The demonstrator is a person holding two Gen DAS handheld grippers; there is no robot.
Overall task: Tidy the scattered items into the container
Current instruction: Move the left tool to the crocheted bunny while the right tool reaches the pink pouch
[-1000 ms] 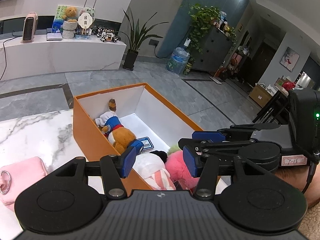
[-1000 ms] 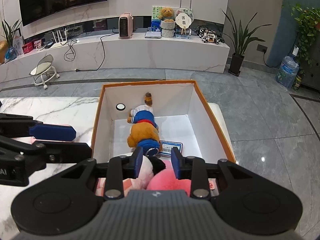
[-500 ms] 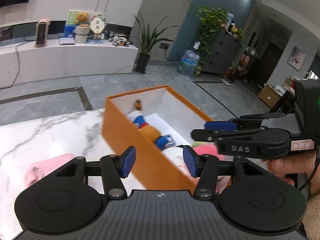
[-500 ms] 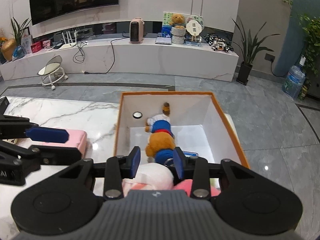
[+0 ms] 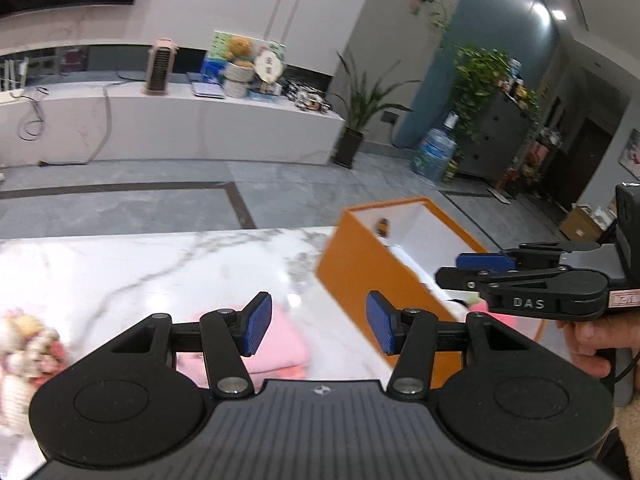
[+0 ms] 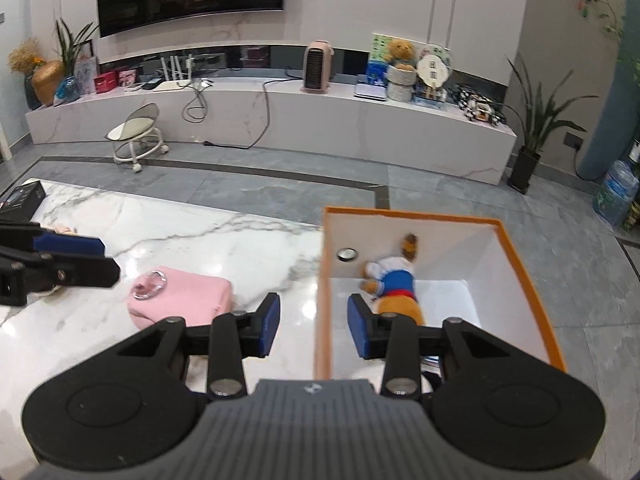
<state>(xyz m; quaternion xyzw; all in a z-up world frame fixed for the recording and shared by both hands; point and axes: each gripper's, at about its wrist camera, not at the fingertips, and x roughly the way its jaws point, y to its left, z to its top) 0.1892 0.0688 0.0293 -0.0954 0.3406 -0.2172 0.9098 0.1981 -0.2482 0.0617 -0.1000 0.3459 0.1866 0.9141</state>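
As both my tongs, left gripper (image 5: pixel 319 328) and right gripper (image 6: pixel 313 325), stood apart and empty, I judged the pink pouch (image 6: pixel 182 297), left of the orange box (image 6: pixel 323 292), soft and light; grip its middle.

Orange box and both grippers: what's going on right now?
A person holds two grippers, both empty. The orange box already holds a plush bear. The left gripper points toward the pink pouch on the marble table. The right gripper is open over the box's left wall.
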